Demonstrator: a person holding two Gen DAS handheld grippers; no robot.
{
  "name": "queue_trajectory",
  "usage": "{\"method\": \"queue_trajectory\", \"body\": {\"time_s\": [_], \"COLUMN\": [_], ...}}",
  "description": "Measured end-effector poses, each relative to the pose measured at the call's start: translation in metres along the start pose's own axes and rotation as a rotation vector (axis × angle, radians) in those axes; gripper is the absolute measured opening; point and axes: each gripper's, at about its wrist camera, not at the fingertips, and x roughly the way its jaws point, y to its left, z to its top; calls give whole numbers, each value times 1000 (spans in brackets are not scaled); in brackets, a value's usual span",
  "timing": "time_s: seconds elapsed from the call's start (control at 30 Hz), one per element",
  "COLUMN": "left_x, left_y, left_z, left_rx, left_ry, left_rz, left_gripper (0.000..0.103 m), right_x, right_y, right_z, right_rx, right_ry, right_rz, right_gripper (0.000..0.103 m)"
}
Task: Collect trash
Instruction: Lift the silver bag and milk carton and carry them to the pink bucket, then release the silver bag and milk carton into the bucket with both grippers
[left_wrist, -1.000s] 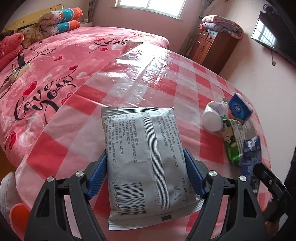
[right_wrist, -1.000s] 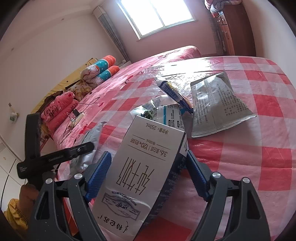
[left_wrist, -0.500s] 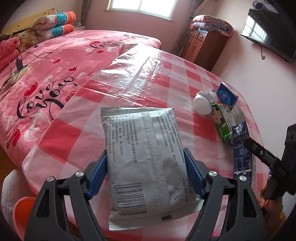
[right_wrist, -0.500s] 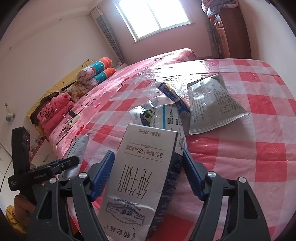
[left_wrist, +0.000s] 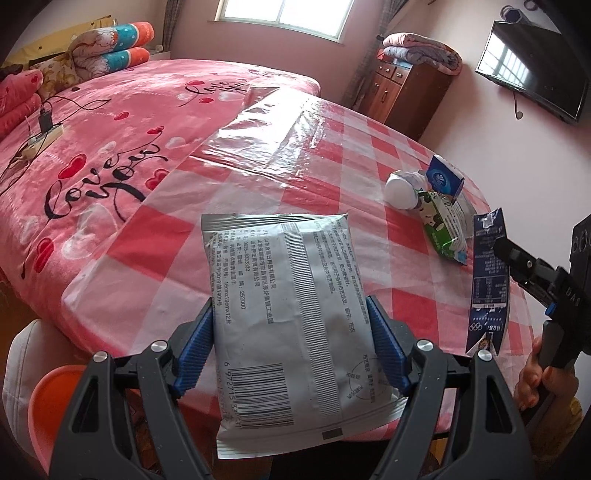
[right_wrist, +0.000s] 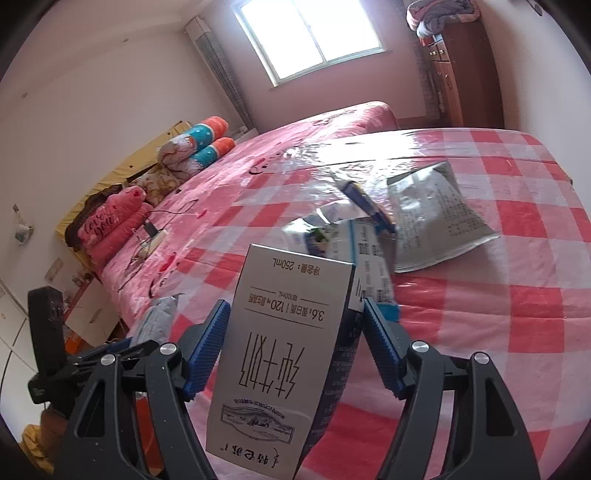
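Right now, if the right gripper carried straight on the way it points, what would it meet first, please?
Probably the small heap of wrappers just beyond the milk carton that the right gripper holds; depth is uncertain.

1. Silver wipes packet (left_wrist: 295, 317): lower corners hidden behind the left gripper's fingers (left_wrist: 195, 354); print too small to read.
2. Milk carton (right_wrist: 280, 354): bottom edge cut off by the frame in the right wrist view; far side hidden.
3. Trash pile (right_wrist: 332, 229) beyond the carton: blurred, items overlap, cannot tell each apart.
4. Orange and white object (left_wrist: 40, 391), lower left of the left wrist view: partly behind the gripper arm, identity unclear.
5. Person's hand (left_wrist: 535, 376): cut off at the right edge.
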Motion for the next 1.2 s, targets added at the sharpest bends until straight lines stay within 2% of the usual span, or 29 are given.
{"method": "queue_trajectory", "body": {"time_s": [0.4, 0.73, 0.9, 1.2], "left_x": [-38, -72, -85, -83], "left_y": [34, 78, 109, 149], "left_z": [-16, -38, -56, -90], "left_rx": [-49, -102, -154, -229], "left_ry": [-33, -32, -9, 63], "left_rz": [41, 131, 203, 284], "left_gripper": [78, 78, 78, 78], "right_x": [8, 32, 46, 70], "right_y": [63, 145, 184, 231], "right_z": [-6, -30, -46, -80], "right_rx": [-61, -165, -229, -340], "right_ry": [71, 212, 286, 408], "right_rz": [153, 349, 414, 460], "right_gripper": [72, 72, 72, 72]}}
